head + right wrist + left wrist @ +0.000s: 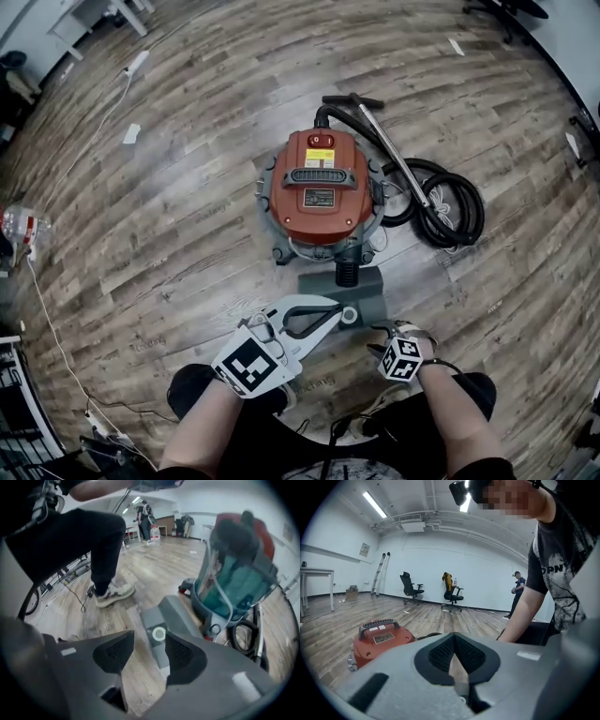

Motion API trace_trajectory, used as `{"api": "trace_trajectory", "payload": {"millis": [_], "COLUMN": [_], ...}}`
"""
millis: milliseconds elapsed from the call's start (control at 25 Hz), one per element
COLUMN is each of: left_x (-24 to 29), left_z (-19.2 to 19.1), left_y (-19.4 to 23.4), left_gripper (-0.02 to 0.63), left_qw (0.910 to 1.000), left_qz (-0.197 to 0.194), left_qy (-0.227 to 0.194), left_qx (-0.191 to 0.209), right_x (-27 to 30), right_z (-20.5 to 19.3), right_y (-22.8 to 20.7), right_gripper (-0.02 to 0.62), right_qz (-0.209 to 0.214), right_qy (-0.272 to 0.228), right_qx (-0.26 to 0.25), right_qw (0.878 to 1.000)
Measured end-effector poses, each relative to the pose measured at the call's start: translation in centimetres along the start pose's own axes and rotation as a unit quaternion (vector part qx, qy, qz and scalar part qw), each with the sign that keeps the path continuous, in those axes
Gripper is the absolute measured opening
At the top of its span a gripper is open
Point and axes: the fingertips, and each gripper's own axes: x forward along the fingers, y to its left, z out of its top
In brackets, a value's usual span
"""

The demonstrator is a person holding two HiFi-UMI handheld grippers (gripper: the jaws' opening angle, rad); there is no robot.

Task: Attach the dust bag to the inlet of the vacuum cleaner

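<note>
Two grippers, both empty. Left gripper (350, 315) shut tight; right gripper (147, 651) jaws wide apart above bag (321, 284), its ring (159, 633) showing between them. We see bag flat on floor (187, 216), just beside vacuum (321, 192).

A red vacuum cleaner (321, 192) is sitting on the wooden floor (187, 141), with a black hose (450, 211) lying to its right. A grey dust bag (364, 286) is lying just on its near side. The left gripper (343, 315) and right gripper (382, 330) are pointing at the bag's near edge.
</note>
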Motion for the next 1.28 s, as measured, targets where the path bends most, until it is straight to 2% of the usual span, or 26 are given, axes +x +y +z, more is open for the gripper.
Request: {"api": "trace_trajectory", "payload": {"millis": [200, 360, 480, 640, 720, 760, 840, 880, 1000, 1280], "left_x": [2.4, 2.9, 2.7, 2.4, 2.5, 2.5, 2.6, 2.6, 2.6, 3.0], "left_z": [-7.0, -10.5, -12.0, -13.5, -13.8, -13.8, -14.0, -14.0, -14.3, -13.5], "left_y": [-0.4, -1.3, -2.0, -2.8, -3.0, -3.2, -4.0, -4.4, -5.1, -6.2], "left_gripper": [0.003, 0.003, 0.003, 0.003, 0.004, 0.003, 0.003, 0.003, 0.005, 0.005], "left_qw": [0.9994, 0.9992, 0.9982, 0.9967, 0.9962, 0.9963, 0.9964, 0.9961, 0.9951, 0.9944], "left_qz": [-0.006, 0.011, 0.025, 0.034, 0.042, 0.046, 0.048, 0.047, 0.049, 0.054], "left_qy": [0.03, 0.037, 0.043, 0.055, 0.05, 0.044, 0.042, 0.045, 0.056, 0.081], "left_qx": [0.016, -0.007, -0.033, -0.049, -0.057, -0.057, -0.056, -0.059, -0.065, -0.04], "right_x": [10.0, 13.9, 15.5, 17.1, 17.8, 18.0, 18.3, 18.2, 17.3, 11.3], "right_z": [-9.0, -12.2, -12.7, -13.7, -14.5, -14.8, -15.0, -14.9, -13.8, -9.1], "right_y": [-0.5, -1.4, -2.4, -2.5, -2.6, -2.6, -2.5, -2.5, -2.4, -2.8], "right_gripper": [0.229, 0.23, 0.225, 0.207, 0.169, 0.13, 0.118, 0.113, 0.04, 0.025], "right_qz": [0.004, 0.006, -0.006, -0.015, -0.023, -0.029, -0.036, -0.038, -0.035, -0.014], "right_qy": [0.084, 0.118, 0.139, 0.164, 0.18, 0.186, 0.193, 0.192, 0.175, 0.13], "right_qx": [-0.037, -0.059, -0.087, -0.13, -0.141, -0.146, -0.155, -0.157, -0.167, -0.201], "right_qw": [0.996, 0.991, 0.986, 0.978, 0.973, 0.971, 0.968, 0.968, 0.97, 0.971]}}
